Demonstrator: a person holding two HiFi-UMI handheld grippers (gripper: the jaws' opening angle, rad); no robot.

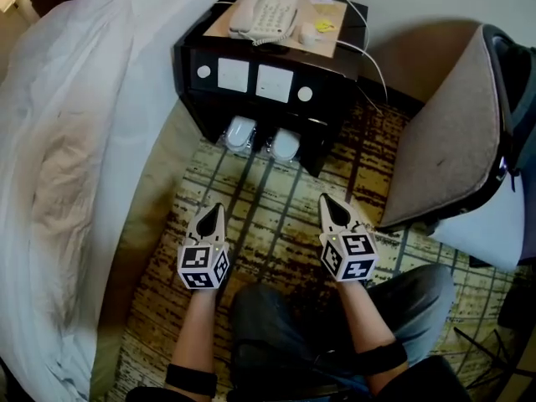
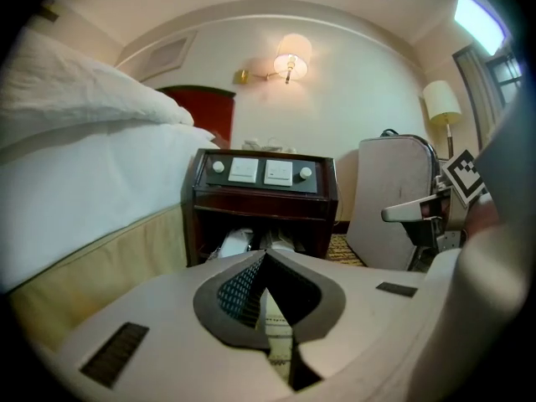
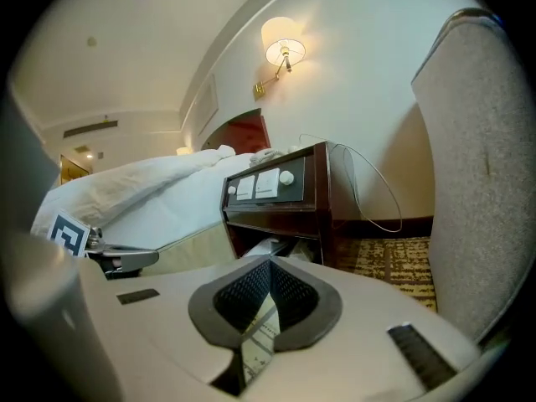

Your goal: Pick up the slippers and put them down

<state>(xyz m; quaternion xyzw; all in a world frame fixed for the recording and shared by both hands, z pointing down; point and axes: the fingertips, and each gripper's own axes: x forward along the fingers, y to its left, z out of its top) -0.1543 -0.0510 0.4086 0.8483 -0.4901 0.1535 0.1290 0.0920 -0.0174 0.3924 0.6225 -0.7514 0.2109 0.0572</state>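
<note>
Two white slippers, wrapped in clear plastic, lie side by side in the open bottom shelf of the dark nightstand: the left slipper and the right slipper. They also show in the left gripper view as the slippers. My left gripper hangs over the carpet in front of them, shut and empty. The right gripper is level with it to the right, also shut with nothing between its tips. Both stand well short of the shelf.
A bed with a white duvet fills the left side. A grey chair stands at the right. On the nightstand top sit a telephone and a cable. Patterned carpet lies in front; my knees are below.
</note>
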